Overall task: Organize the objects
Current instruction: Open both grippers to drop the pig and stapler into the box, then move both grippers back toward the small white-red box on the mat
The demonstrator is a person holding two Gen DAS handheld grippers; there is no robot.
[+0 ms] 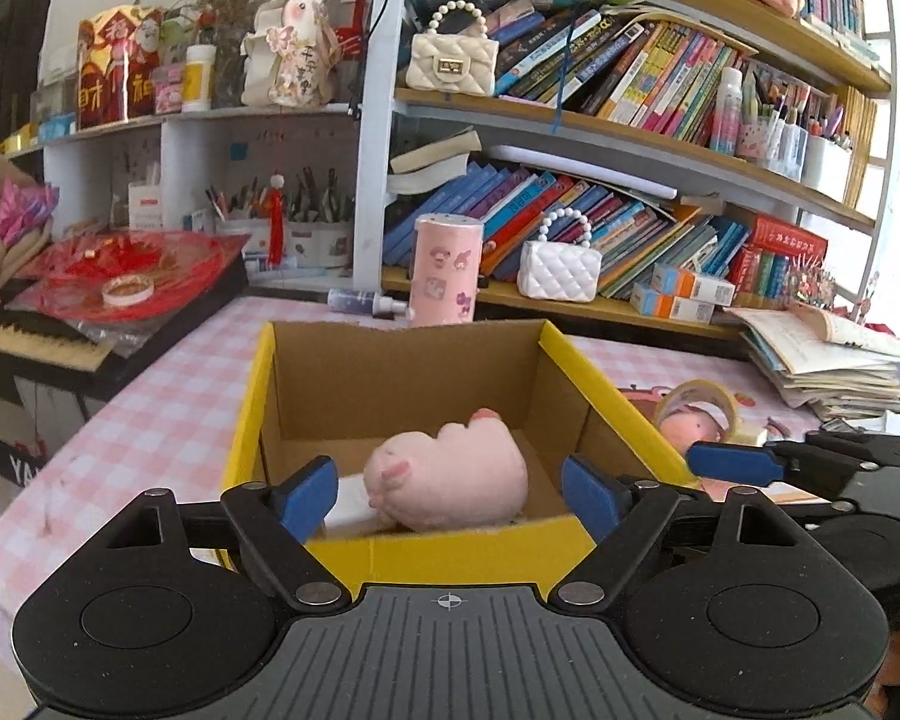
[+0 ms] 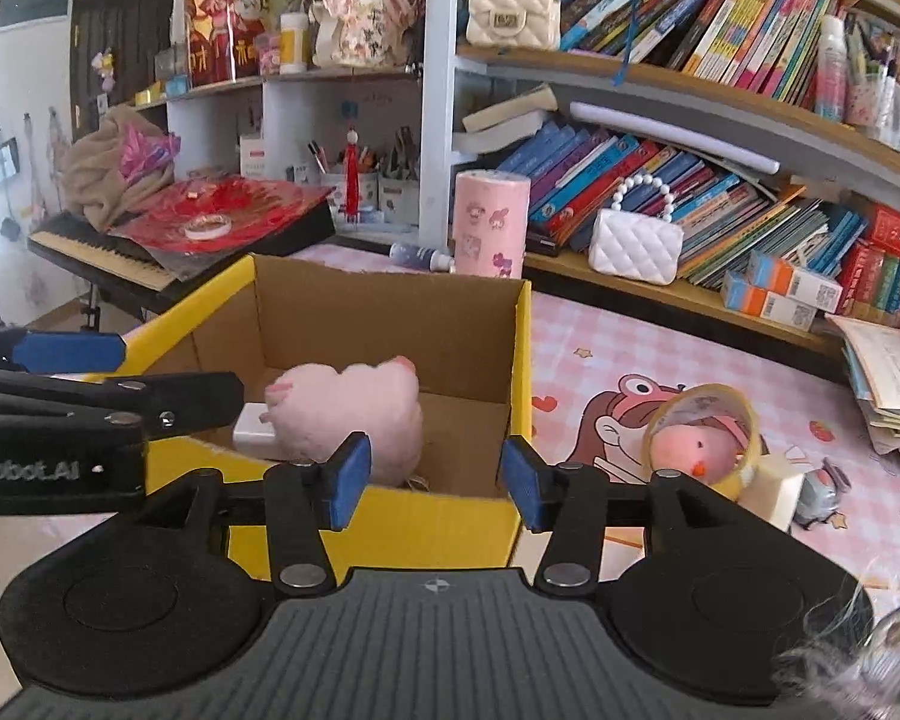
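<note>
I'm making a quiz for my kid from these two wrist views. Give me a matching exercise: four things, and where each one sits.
Things:
1. pink plush toy
2. tape roll
3. white quilted purse
4. cream quilted purse

Places:
A. upper bookshelf, beside leaning books
B. inside the yellow cardboard box
C. on the table, right of the box
D. lower bookshelf, in front of the books

Pairs: 1-B, 2-C, 3-D, 4-A

Fuzzy cloth plush pig (image 1: pixel 450 471) — matt corrugated cardboard box (image 1: pixel 402 372)
</note>
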